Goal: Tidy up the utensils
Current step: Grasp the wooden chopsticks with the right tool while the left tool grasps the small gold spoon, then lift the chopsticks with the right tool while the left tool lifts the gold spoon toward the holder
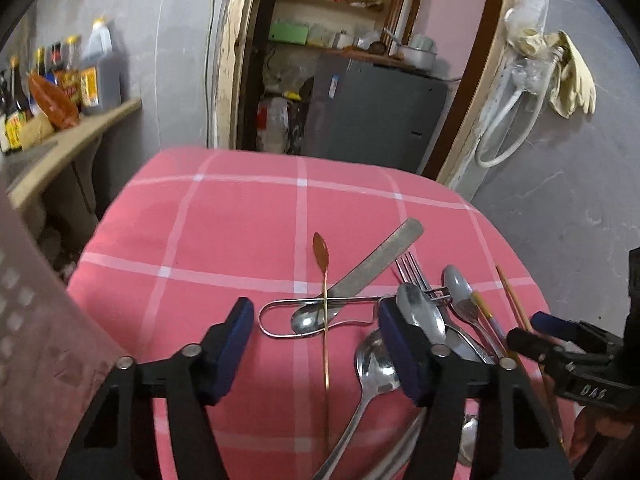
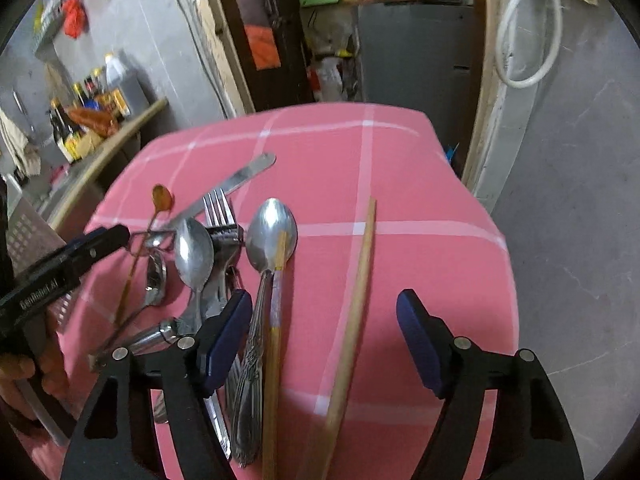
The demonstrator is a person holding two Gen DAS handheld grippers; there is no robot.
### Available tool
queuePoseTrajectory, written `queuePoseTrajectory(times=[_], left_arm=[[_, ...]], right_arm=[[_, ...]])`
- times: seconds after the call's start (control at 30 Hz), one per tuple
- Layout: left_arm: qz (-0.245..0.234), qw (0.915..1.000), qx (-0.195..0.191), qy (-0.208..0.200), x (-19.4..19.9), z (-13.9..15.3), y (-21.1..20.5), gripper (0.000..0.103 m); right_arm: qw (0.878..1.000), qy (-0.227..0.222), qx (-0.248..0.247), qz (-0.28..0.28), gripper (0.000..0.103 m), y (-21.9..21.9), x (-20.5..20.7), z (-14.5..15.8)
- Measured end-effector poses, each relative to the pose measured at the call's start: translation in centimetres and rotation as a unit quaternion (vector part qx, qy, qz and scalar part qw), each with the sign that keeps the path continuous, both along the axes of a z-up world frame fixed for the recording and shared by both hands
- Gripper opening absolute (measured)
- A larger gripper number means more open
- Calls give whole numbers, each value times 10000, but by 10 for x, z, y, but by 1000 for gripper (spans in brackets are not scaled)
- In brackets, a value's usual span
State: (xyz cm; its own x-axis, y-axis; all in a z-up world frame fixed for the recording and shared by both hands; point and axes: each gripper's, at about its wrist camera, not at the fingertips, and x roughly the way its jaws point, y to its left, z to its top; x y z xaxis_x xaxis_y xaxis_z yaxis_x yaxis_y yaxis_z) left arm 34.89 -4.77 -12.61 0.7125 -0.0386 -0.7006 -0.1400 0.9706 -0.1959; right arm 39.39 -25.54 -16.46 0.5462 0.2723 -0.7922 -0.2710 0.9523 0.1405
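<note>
Left wrist view: the left hand-held gripper (image 1: 316, 354) hangs spread over the pink checked worktop (image 1: 224, 224), holding nothing. Between its fingers lie a thin copper spoon (image 1: 325, 280), a flat steel handle (image 1: 376, 266) crossing it, and a wire loop (image 1: 280, 322). Under the right finger sits a heap: 1 fork (image 1: 412, 270), several steel spoons (image 1: 424, 312) and 2 chopsticks (image 1: 516, 304). The right hand-held gripper (image 1: 524, 326) shows at the edge. A perforated pale container (image 1: 36, 320) stands at the left; its contents are hidden.

Right wrist view: the right hand-held gripper (image 2: 324, 338) is also spread and empty, straddling a plain chopstick (image 2: 358, 292). Just beside its left finger lie a big spoon (image 2: 271, 234) and a yellow-ended chopstick (image 2: 276, 312) touching it.

The steel pieces look stiff, smooth and likely slippery; I would pinch each at mid-handle, across the narrow width. The chopstick looks light and may roll, so a central hold seems best. The copper spoon seems slender and could bend. Tangled pieces may drag neighbours.
</note>
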Motion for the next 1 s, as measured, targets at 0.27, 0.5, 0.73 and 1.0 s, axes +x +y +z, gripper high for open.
queuePoseTrajectory(times=[0.27,0.5,0.73,1.0], left_arm=[[-67,9989,-192,419,20,-15,6,33],[-231,9976,-248,607,30,-21,3,22],[-219,9940,-648,851,42,-21,13,6],[-455,9928,-800,765,28,-7,4,3]], right_arm=[[9943,188,-1045,-11,47,30,8,-3],[9904,376,-1327,55,47,46,9,1],[9933,657,-949,-69,20,29,19,7],[9912,1129,579,-366,6,-5,15,4]])
